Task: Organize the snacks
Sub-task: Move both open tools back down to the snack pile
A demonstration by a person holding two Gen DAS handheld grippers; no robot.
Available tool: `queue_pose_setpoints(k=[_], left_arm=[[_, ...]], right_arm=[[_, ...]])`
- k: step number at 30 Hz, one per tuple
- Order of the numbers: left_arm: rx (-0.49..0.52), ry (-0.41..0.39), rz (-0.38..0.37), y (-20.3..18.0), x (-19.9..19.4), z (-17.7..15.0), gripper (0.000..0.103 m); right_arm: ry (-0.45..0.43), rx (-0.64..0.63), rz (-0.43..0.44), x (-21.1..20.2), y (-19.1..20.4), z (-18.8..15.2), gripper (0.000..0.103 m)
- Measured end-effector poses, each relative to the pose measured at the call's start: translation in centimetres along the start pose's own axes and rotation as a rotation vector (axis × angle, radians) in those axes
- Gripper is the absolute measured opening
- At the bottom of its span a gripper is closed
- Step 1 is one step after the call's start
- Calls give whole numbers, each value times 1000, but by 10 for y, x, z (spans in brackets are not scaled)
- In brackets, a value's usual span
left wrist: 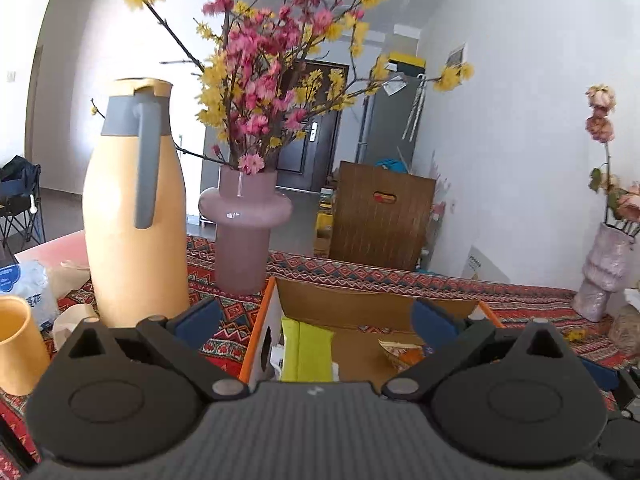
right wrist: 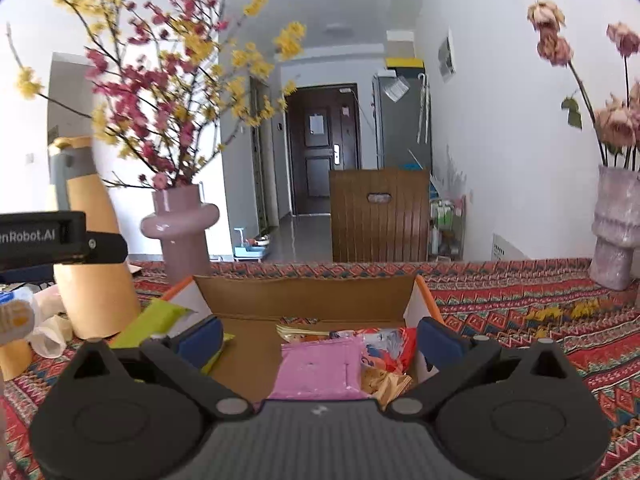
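Snacks lie inside the open brown cardboard box with orange edging at lower centre of the right wrist view: a flat pink packet, a red-and-white printed snack bag just right of it, and a tan wrapped snack below that. A lime-green packet leans at the box's left wall; whether it sits fully inside cannot be told from this view. In the left wrist view the same green packet stands against the left inner wall.

Right hand-held gripper: jaws spread wide, nothing between the blue pads, poised over the box contents. Left hand-held gripper: jaws likewise spread wide and empty, straddling the box's left wall.

Box rests on the worktop, which is covered by a red patterned woven cloth.

Hazards noted:
- Tall yellow carafe with grey handle stands just beside the left gripper, at left of frame. A sideways swing of that gripper would likely strike it.
- Mauve glass vase holding pink and yellow blossom branches stands just behind the box. It looks top-heavy; a forward reach or snagged branch could tip it.
- The green packet looks unstable; a nudge to the box wall may drop it outside.
- Both grippers work close together over one box; crossing paths could cause a collision.
- Loose cloth could drag under a pushed box.
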State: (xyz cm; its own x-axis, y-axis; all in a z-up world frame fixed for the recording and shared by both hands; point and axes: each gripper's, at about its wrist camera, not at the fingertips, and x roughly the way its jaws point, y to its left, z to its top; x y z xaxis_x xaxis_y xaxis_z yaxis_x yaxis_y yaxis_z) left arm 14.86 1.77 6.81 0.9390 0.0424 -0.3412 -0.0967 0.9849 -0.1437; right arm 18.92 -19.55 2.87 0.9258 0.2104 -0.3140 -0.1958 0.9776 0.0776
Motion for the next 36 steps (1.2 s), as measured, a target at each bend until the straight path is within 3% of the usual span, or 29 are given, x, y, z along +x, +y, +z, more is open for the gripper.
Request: queue_pose_setpoints(k=[7, 15, 23, 36], left_arm=[[31, 33, -13, 11, -33, -23, 103], [69, 114, 16, 35, -47, -65, 103], [85, 195, 45, 48, -29, -109, 103], [50, 220, 29, 53, -24, -110, 103]], right_arm=[[-1, -16, 38, -47, 4, -11, 103], [81, -14, 23, -78, -4, -50, 103], [180, 34, -14, -69, -14, -88, 103], [240, 43, -41, -53, -16, -100, 103]])
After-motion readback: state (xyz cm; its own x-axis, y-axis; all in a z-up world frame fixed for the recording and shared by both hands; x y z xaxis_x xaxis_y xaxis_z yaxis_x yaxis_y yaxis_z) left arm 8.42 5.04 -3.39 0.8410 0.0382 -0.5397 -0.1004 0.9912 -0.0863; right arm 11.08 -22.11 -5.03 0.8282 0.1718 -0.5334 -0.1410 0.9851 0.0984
